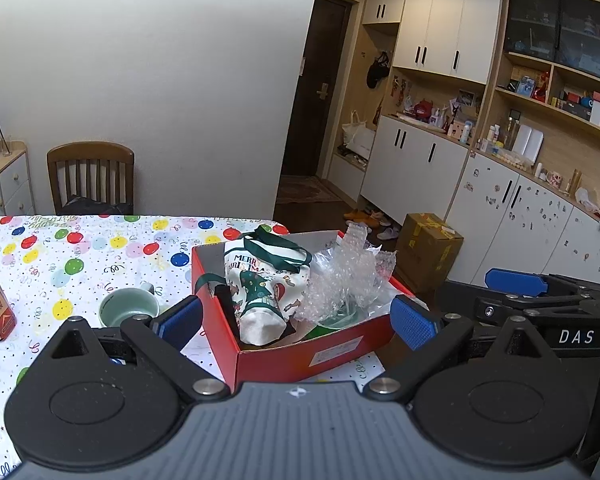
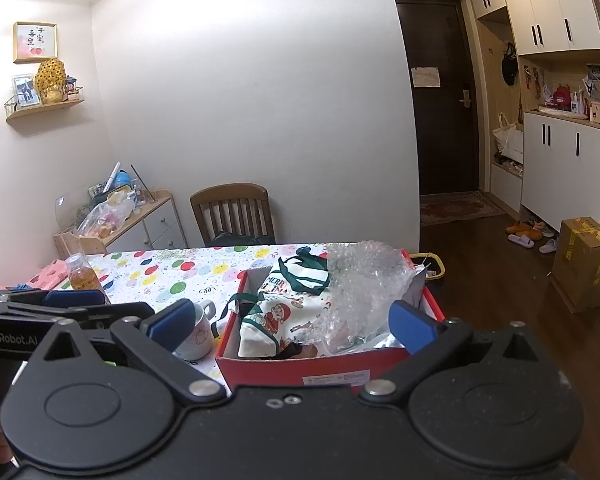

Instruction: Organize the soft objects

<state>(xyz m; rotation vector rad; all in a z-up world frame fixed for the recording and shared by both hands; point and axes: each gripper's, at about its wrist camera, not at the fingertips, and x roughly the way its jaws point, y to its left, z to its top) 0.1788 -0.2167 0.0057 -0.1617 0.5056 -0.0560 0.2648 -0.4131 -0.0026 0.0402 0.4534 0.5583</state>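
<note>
Red cardboard box with an open top sits on the surface, which is covered in a balloon-print cloth, at its right-hand end. Inside it: a white fabric Christmas tote bag with green handles slumped on the left side, and a crumpled sheet of clear bubble wrap heaped on the right, its top poking above the rim. The two touch in the middle. Both soft things lie in the box now; whether they are being gathered in or are due to come out, I cannot tell.

My left gripper hangs spread wide and holds nothing; the box's near corner lies straight ahead of it, between the blue pads. My right gripper is spread the same way and bare, and faces the box's near short wall square on.

The box's long axis runs away from me. The bag sits closer to my left gripper, the wrap closer to my right.

A pale green ceramic mug stands just left of the box, beside my left gripper's pad.
</note>
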